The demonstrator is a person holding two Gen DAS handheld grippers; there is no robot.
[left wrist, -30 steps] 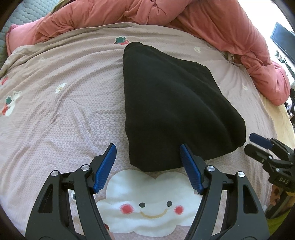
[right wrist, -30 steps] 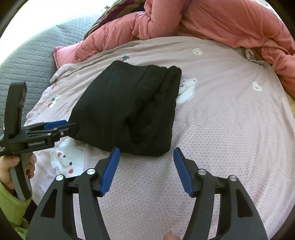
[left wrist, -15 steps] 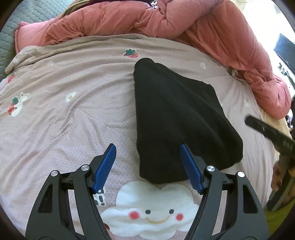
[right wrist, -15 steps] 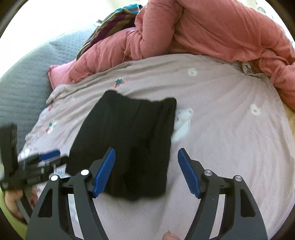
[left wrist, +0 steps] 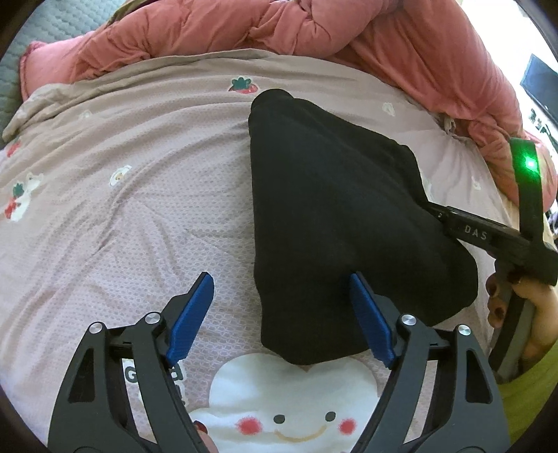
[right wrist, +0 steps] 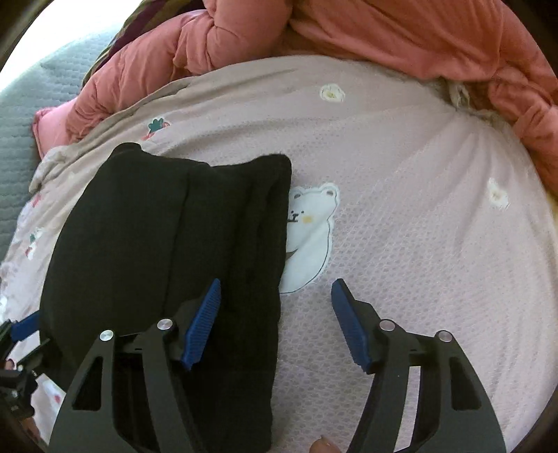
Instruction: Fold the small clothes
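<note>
A black garment [left wrist: 331,209] lies folded into a thick wedge on the mauve sheet [left wrist: 122,209]. My left gripper [left wrist: 279,278] hovers over its near left corner; the jaws are opening, the corner lies between them, and neither pad presses on it. In the right wrist view the same garment [right wrist: 157,244] shows stacked folds along its right side. My right gripper [right wrist: 276,280] straddles that right edge with its left pad above the cloth and its right pad above bare sheet; the jaws are closing, without contact. A hand [left wrist: 537,306] holds the right tool at the garment's right side.
A bunched coral duvet [left wrist: 314,28] rings the far and right sides of the bed. The sheet carries a smiling cloud print [left wrist: 296,393] close to me and a bear print [right wrist: 310,223] beside the garment. Grey quilted fabric [right wrist: 17,122] lies at far left.
The right gripper has swung left, from bare sheet onto the garment's right edge, and now reaches over the cloth in the left view. The left jaws stand a little wider.
</note>
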